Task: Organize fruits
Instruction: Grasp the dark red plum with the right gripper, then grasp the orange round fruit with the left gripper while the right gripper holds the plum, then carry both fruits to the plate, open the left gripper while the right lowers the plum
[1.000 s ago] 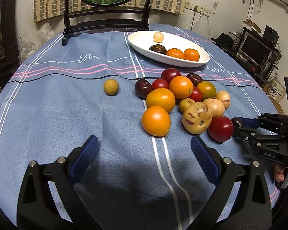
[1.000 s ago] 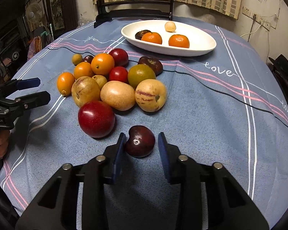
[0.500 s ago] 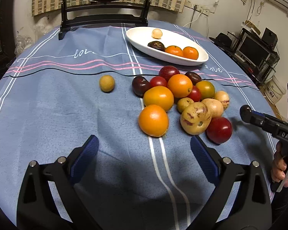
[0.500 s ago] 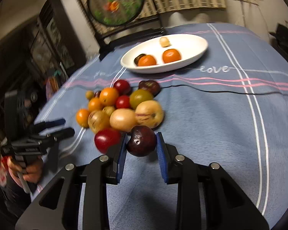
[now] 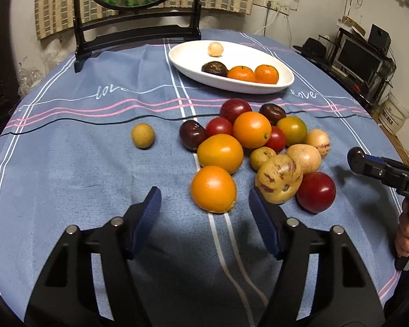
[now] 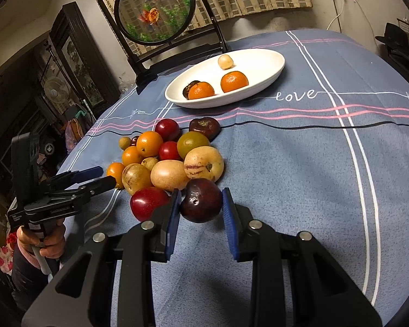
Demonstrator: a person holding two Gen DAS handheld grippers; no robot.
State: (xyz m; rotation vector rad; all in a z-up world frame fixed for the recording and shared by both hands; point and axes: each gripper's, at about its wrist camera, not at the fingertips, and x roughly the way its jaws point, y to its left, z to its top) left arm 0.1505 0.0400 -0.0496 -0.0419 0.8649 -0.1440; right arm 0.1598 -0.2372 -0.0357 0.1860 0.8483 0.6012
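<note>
My right gripper (image 6: pixel 201 208) is shut on a dark purple plum (image 6: pixel 201 203) and holds it above the blue tablecloth, in front of the fruit pile (image 6: pixel 171 160). A white oval plate (image 6: pixel 264 57) at the back holds two oranges, a dark fruit and a pale round fruit. My left gripper (image 5: pixel 204 212) is open, with its jaws on either side of the nearest orange (image 5: pixel 213 189) and just short of it. The pile (image 5: pixel 259 147) lies beyond that orange, and the plate (image 5: pixel 188 62) behind it. The right gripper shows at the right edge (image 5: pixel 355 158).
A lone yellow-green fruit (image 5: pixel 142 135) lies left of the pile. A round fish picture on a black stand (image 6: pixel 155 11) stands at the table's far edge. Shelves and monitors (image 5: pixel 360 54) are beyond the table on the right.
My right gripper has lifted the dark plum off the cloth and swung toward the plate. My left gripper has moved forward to the nearest orange, with its jaws narrower.
</note>
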